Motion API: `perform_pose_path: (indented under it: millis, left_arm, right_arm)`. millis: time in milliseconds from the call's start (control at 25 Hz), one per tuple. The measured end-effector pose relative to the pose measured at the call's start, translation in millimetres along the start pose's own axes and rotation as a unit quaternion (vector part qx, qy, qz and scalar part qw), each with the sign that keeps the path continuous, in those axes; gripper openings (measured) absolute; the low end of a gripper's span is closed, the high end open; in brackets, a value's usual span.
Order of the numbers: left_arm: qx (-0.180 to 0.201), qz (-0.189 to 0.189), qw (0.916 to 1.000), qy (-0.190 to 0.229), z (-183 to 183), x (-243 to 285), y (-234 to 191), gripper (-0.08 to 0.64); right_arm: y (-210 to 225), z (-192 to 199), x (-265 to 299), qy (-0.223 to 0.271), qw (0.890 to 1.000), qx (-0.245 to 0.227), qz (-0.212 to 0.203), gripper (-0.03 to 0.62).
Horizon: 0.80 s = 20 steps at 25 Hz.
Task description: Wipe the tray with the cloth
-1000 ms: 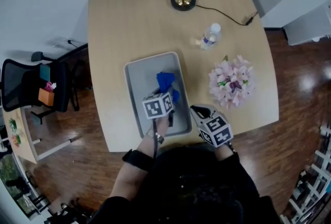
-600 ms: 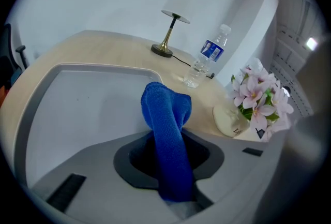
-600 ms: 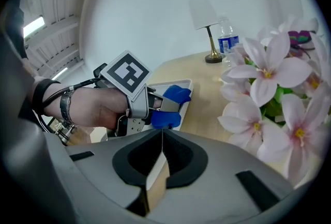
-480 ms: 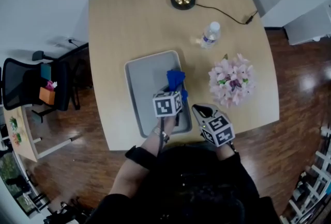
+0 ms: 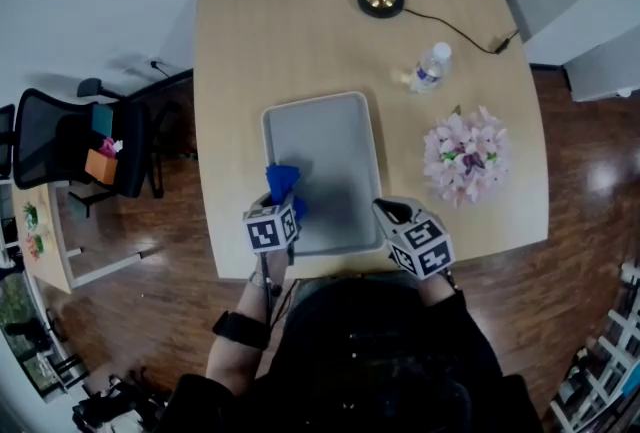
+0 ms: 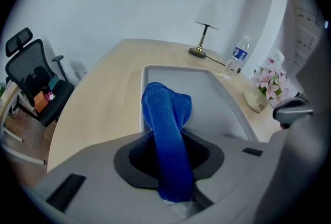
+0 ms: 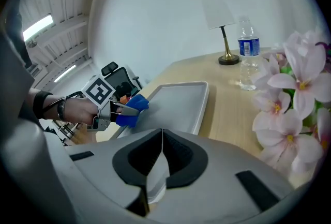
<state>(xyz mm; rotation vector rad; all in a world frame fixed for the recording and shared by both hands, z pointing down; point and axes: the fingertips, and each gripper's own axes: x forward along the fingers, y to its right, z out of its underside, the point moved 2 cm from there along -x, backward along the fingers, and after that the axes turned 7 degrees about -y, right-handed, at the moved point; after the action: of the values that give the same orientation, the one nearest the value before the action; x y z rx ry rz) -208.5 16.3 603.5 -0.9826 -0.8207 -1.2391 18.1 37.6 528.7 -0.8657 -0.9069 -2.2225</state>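
The left gripper [image 5: 282,204] keeps its jaws clamped on the blue cloth [image 6: 166,114], which has swept from the right side of the tray [image 5: 330,151] to its lower-left rim in the head view, so one pass looks done and the upper part probably remains. Only its own view shows the right gripper [image 7: 158,166] with jaws pressed together, empty

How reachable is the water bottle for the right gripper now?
Probably yes: the right gripper, shut and empty, has a bare strip of table between the tray and the flowers leading to the water bottle, though the flowers crowd it.
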Motion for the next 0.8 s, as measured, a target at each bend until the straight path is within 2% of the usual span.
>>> perform_pose_path:
  millis: [120,280,360,520,680,800]
  left_arm:
    - [-0.002,0.011,0.9999,-0.005,7,8,-5,0.114]
    - [-0.012,0.007,0.9999,-0.004,8,16,7,0.114]
    - [-0.02,0.019,0.9996,0.002,7,17,21,0.114]
    - [0.011,0.072,0.9974,0.001,4,26,82,0.114]
    - [0.024,0.134,0.9907,-0.011,-1,39,153,0.114]
    - [0.047,0.141,0.9888,-0.016,-3,47,187,0.115]
  right_arm:
    - [-5,0,3,-0.001,1.0,-0.007,-0.002,0.015]
    - [-7,3,1,-0.001,1.0,-0.009,0.003,0.015]
    - [-5,5,-3,0.001,1.0,-0.006,0.008,0.015]
    - [1,13,-13,0.003,1.0,0.005,0.021,0.015]
    - [10,22,-27,0.007,0.999,0.019,0.038,0.015]
    - [17,30,-37,0.01,0.998,0.029,0.049,0.015]
